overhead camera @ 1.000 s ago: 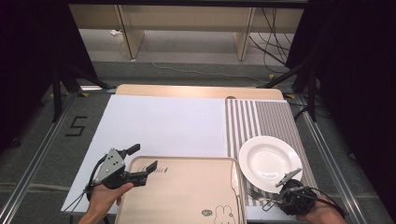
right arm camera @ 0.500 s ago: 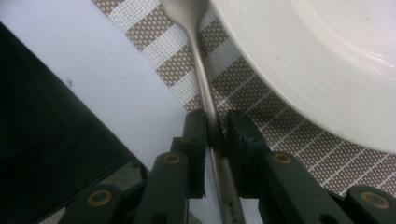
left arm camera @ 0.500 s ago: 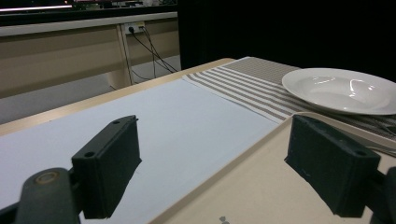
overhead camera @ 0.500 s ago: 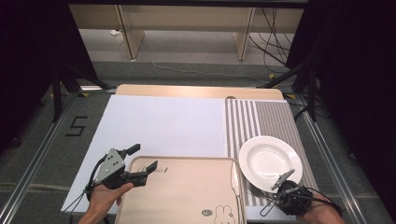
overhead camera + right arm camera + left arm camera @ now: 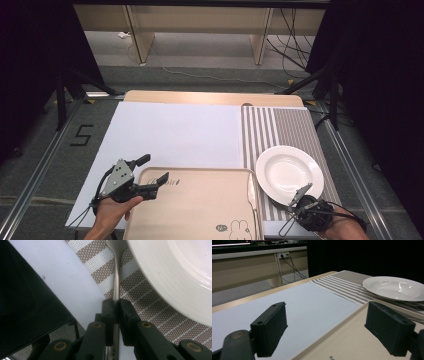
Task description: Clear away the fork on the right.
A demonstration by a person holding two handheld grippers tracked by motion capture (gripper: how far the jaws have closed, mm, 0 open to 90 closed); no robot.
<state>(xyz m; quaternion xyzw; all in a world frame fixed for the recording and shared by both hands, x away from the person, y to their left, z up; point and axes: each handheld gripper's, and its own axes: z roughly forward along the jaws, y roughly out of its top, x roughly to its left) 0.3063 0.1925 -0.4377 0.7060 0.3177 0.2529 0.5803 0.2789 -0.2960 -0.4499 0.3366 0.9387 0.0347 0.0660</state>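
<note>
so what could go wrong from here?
1. The right tool pinches a thin utensil handle lying right beside the plate; lifting or swinging it could knock the plate's rim.
2. The grip sits at the handle's end, so the utensil may pivot or slip.
3. The open left tool straddles the tray edge and could nudge the tray.

The wooden desk (image 5: 210,97) carried a white sheet (image 5: 175,132) over its left and middle and a striped mat (image 5: 280,127) along its right edge. A beige tray (image 5: 200,205) lay at the near edge, a white plate (image 5: 289,173) on the mat's near part.
</note>
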